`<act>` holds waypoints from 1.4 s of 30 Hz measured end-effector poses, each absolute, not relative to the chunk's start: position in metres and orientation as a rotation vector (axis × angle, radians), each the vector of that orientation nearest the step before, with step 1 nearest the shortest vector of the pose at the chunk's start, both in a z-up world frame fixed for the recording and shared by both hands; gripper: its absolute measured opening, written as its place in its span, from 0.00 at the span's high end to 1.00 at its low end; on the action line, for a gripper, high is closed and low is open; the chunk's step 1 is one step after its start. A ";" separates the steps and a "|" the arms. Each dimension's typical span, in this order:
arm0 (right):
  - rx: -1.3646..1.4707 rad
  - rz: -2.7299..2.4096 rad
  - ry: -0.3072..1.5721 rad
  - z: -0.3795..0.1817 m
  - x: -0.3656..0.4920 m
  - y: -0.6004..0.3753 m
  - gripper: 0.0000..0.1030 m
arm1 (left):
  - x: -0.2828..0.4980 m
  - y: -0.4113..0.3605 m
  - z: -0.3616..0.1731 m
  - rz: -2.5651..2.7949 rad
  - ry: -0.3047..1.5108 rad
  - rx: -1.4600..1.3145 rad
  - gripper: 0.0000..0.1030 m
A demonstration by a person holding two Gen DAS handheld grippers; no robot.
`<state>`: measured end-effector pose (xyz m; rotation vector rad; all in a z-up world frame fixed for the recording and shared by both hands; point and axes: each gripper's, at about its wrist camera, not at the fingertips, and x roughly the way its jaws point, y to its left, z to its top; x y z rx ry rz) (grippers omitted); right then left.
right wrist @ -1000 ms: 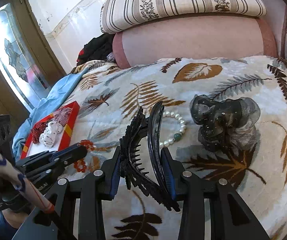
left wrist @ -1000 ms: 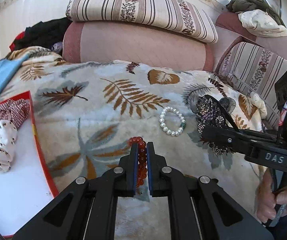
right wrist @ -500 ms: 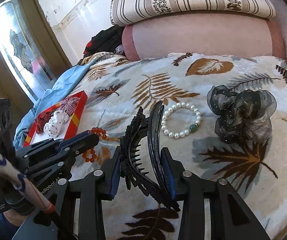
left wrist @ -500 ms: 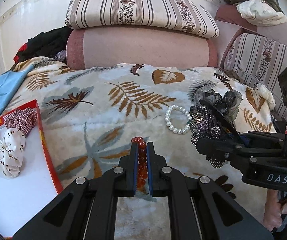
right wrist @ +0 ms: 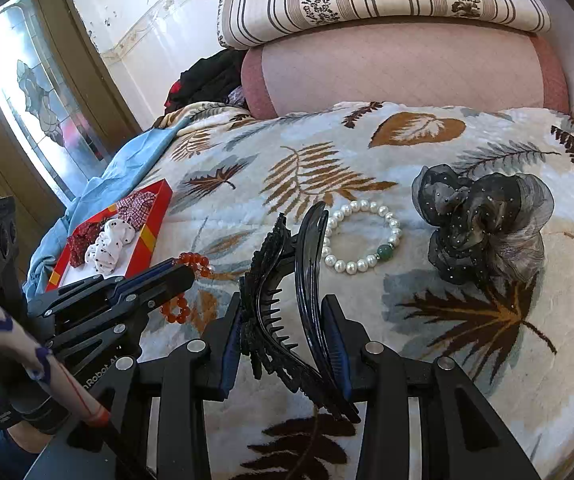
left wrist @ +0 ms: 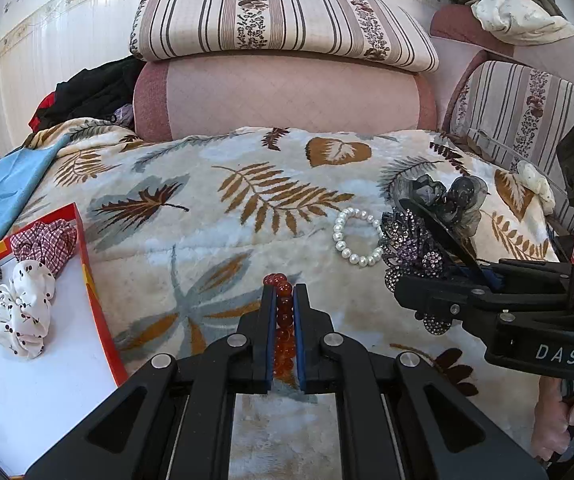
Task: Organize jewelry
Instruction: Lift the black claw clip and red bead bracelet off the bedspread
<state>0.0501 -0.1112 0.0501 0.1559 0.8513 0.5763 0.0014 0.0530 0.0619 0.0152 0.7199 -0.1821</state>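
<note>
Leaf-print blanket (right wrist: 427, 208) on bed, red tray (left wrist: 95, 304) at left edge, right claw (right wrist: 287, 316) clamped on black hair clip (right wrist: 275, 300), left claw (left wrist: 285, 316) pinching red bead bracelet (left wrist: 283, 320), pearl bracelet (right wrist: 361, 240) loose between.

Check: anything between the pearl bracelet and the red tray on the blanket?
Only bare leaf-print blanket between the pearl bracelet and the red tray, per the left wrist view. The red bead bracelet sits nearer the camera, clamped in the left gripper.
</note>
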 end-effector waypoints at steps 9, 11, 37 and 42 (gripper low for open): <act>0.160 0.576 0.852 0.050 0.050 -0.112 0.60 | 0.002 0.053 0.062 -0.183 0.720 0.014 0.93; 0.161 0.576 0.852 0.050 0.050 -0.112 0.60 | 0.002 0.053 0.062 -0.182 0.720 0.015 0.93; 0.167 0.577 0.848 0.052 0.050 -0.113 0.60 | -0.001 0.060 0.069 -0.174 0.702 0.007 0.93; 0.194 0.567 0.837 0.057 0.047 -0.115 0.60 | -0.007 0.069 0.078 -0.164 0.684 -0.005 0.93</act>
